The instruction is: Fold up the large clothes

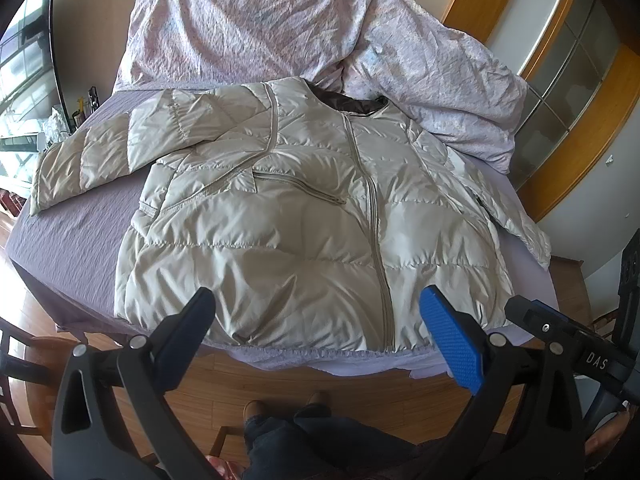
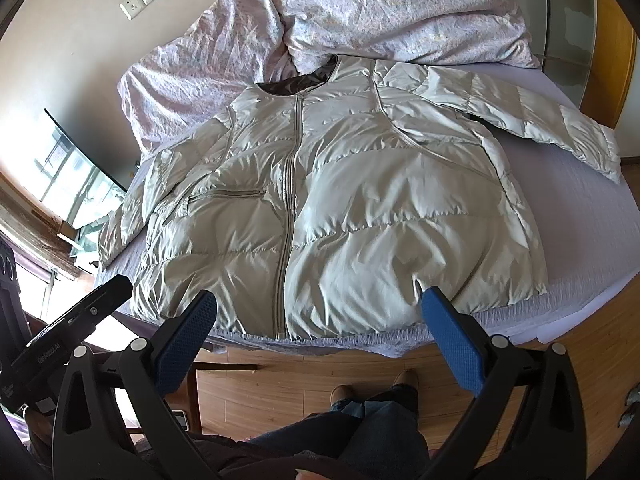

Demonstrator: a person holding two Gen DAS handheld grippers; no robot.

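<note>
The left gripper (image 1: pixel 316 304) hangs above the near edge of the bed, its two blue-padded fingers (image 1: pixel 450 340) spread wide with nothing between them; the fingertips sit over the hem of the jacket without touching it, as far as the fisheye lets one judge. The right gripper (image 2: pixel 318 306) is held the same way, jaws wide apart and empty, over the same hem a little further right, and its black body shows at the right edge of the left wrist view.

Beyond both grippers the jacket (image 1: pixel 304 216) lies face up and zipped on the bed (image 1: pixel 76 232), its hem at the near edge and its dark-lined collar (image 1: pixel 344 101) at the far side. It is a pale, shiny quilted piece with a centre zip (image 2: pixel 289 200) running from collar to hem and a zipped chest pocket (image 1: pixel 298 186) left of it. The left sleeve (image 1: pixel 100 156) stretches out flat to the left across the purple sheet; the right sleeve (image 2: pixel 532 120) stretches out to the right, its cuff near the bed's right edge.

Just past the collar a crumpled floral quilt (image 1: pixel 248 32) is heaped along the far side of the bed, touching the jacket's shoulders. Below the grippers, the person's legs (image 2: pixel 360 428) and brown shoes (image 1: pixel 256 410) stand on the wooden floor (image 1: pixel 320 392) close to the bed. A wall socket (image 2: pixel 132 6) sits on the far wall.
</note>
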